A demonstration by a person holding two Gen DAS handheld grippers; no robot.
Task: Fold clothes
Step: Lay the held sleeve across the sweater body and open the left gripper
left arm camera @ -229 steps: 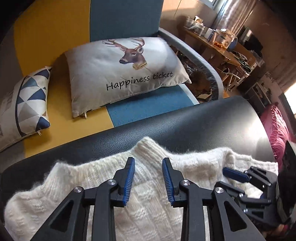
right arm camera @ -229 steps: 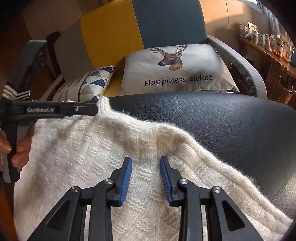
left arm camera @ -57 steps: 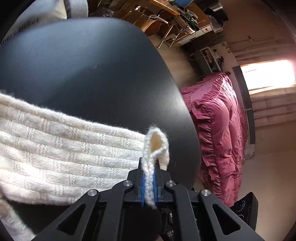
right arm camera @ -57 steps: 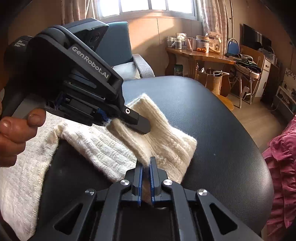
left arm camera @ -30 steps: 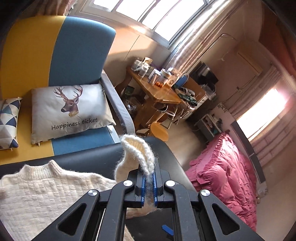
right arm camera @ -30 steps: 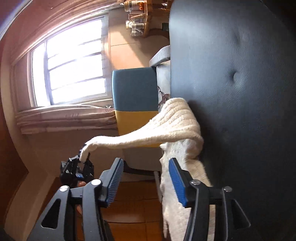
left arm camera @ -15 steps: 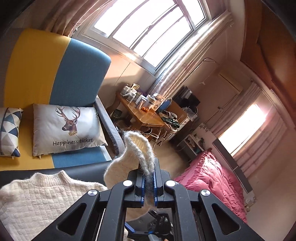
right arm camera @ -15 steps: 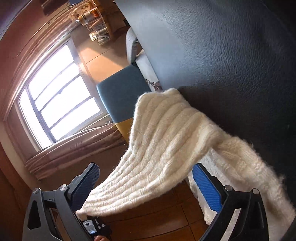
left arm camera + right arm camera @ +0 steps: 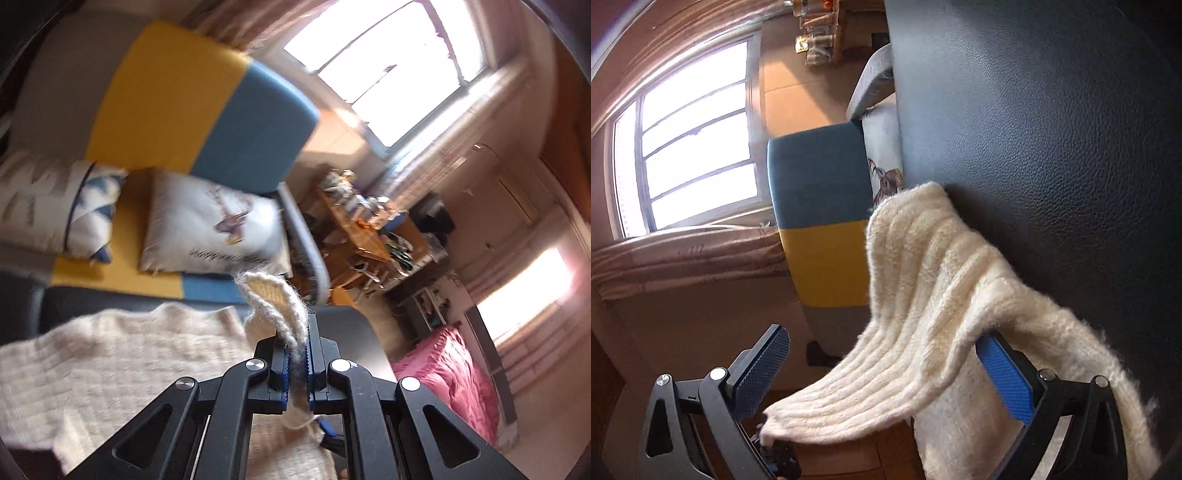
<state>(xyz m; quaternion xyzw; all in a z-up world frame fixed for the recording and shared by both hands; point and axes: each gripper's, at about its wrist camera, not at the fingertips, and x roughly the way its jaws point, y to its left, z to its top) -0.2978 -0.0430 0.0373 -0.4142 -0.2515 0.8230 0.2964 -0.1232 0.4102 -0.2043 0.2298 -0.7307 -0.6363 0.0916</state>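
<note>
Cream knit sweater (image 9: 110,373) lies spread on the black padded table (image 9: 1052,129), body flat. Left gripper (image 9: 295,365) is pinched tight on the sleeve cuff (image 9: 275,299), holding it lifted above the table. Right gripper (image 9: 886,376) is spread wide; the sleeve (image 9: 923,295) drapes over its blue-padded finger (image 9: 1004,373). Beyond the table: a yellow-and-blue sofa (image 9: 177,110) with a deer-print cushion (image 9: 210,229).

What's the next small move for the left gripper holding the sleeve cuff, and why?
Probably carry the left gripper inward and lower the sleeve across the sweater body. It is shut on the cuff, lifted above the black surface, and the sleeve spans mid-air. The right gripper is open around it, gripping nothing.
</note>
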